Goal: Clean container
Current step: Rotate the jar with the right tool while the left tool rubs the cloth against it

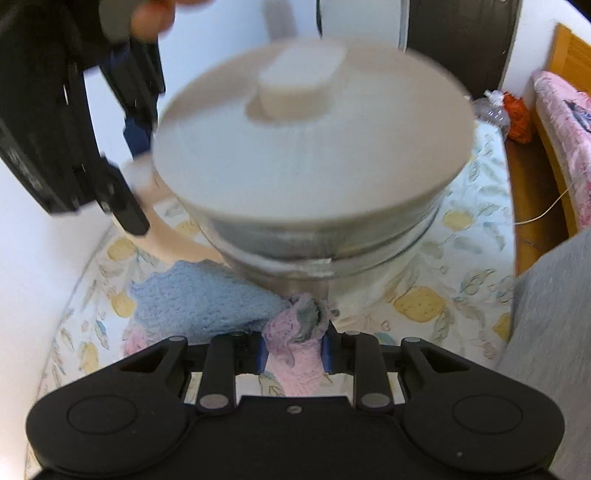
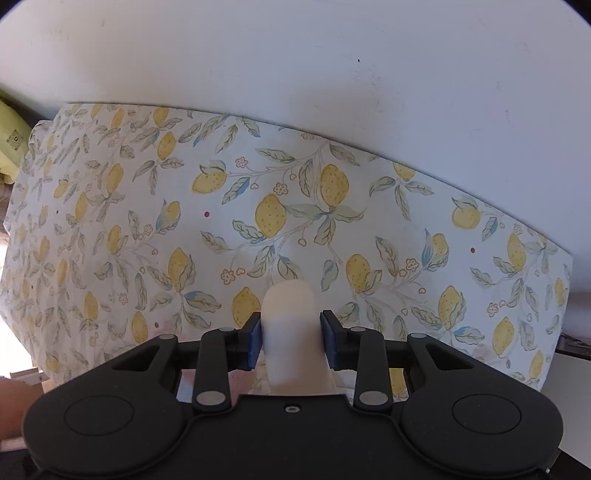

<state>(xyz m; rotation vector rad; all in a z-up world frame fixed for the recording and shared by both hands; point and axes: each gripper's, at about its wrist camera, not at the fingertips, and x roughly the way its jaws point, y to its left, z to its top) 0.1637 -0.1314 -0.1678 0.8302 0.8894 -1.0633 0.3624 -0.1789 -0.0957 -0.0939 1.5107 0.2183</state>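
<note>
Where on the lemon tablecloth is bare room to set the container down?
The right wrist view shows a wide bare stretch of tablecloth between the white wall and the right tongs. It is crowded near the left tongs: the blue-and-pink cloth lies under the container.

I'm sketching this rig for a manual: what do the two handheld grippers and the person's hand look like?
Both the left gripper and the right gripper have matte black plastic bodies with two round raised discs, silver pivot pins, black linkage arms and blue pads on the fingers. A small screw sits at centre. No cables show. The person's hand is bare and blurred; a grey sleeve shows beside it.
</note>
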